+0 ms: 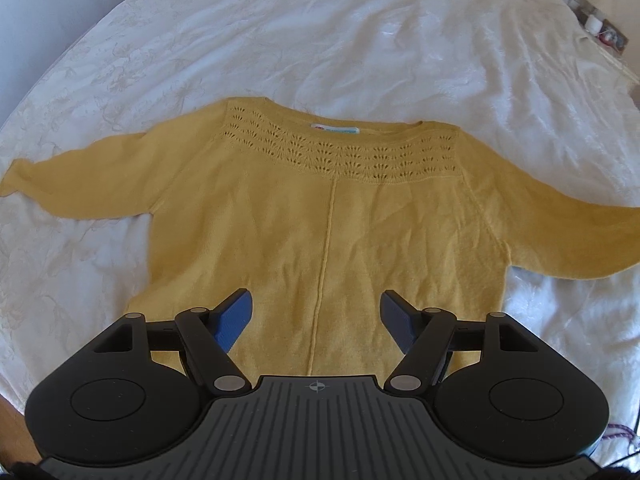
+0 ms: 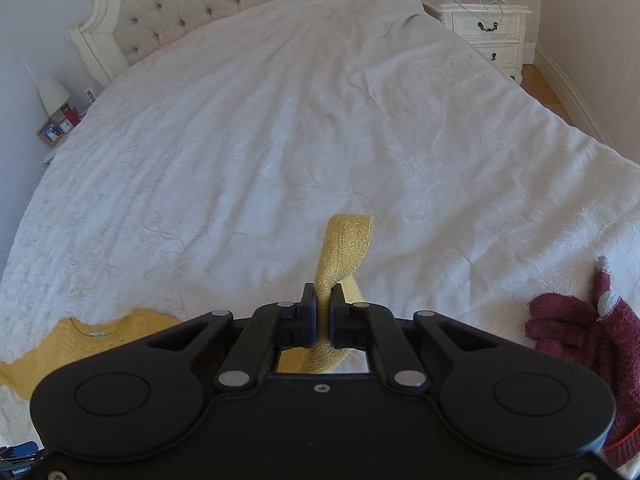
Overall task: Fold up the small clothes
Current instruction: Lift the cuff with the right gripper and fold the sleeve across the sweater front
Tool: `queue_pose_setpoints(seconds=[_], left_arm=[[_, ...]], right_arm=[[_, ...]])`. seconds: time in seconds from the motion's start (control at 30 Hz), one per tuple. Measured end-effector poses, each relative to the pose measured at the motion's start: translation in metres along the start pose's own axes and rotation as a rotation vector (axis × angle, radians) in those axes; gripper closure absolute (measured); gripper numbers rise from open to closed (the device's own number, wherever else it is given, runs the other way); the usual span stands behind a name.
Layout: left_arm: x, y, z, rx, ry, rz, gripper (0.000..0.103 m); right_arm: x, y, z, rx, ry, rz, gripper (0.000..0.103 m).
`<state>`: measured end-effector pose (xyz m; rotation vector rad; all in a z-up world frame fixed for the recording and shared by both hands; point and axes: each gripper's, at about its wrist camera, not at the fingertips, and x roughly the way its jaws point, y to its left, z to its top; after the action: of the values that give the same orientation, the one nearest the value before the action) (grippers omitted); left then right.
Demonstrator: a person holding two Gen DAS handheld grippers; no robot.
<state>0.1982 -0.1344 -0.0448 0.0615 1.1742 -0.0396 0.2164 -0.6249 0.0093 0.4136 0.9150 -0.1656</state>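
Sweater [image 1: 320,216]: lies flat on the bed [image 1: 320,40], neckline far side, hem under the left gripper.
Left gripper [image 1: 316,320]: jaws apart over the hem, holding nothing.
Right gripper [image 2: 324,308]: clamped on a sleeve [image 2: 348,240], lifted off the bed.

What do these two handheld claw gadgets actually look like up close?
Both are matte black plastic with round side discs and silver pivot pins on hinged links. The left gripper has blue finger pads and a ribbed grey deck with a crosshair mark. The right gripper shows black, blocky fingertips.
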Motion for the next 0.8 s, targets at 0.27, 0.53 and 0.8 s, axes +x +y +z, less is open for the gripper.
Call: queue_pose_setpoints(seconds=[0.27,0.53,0.8], left_arm=[[0.008,0.055,-0.002,0.038,-0.008,-0.025,0.033],[0.017,0.136,-0.002,0.058,-0.011,0.011,0.033],[0.031,0.202,-0.003,0.030,0.020,0.058,0.033]], right_arm=[[-0.030,0.135,0.000,-0.087,-0.067,0.143,0.092],[0.016,0.280,-0.036,-0.195,0.013,0.292,0.092],[0.106,0.400,-0.113,-0.267,0.135,0.320,0.092]])
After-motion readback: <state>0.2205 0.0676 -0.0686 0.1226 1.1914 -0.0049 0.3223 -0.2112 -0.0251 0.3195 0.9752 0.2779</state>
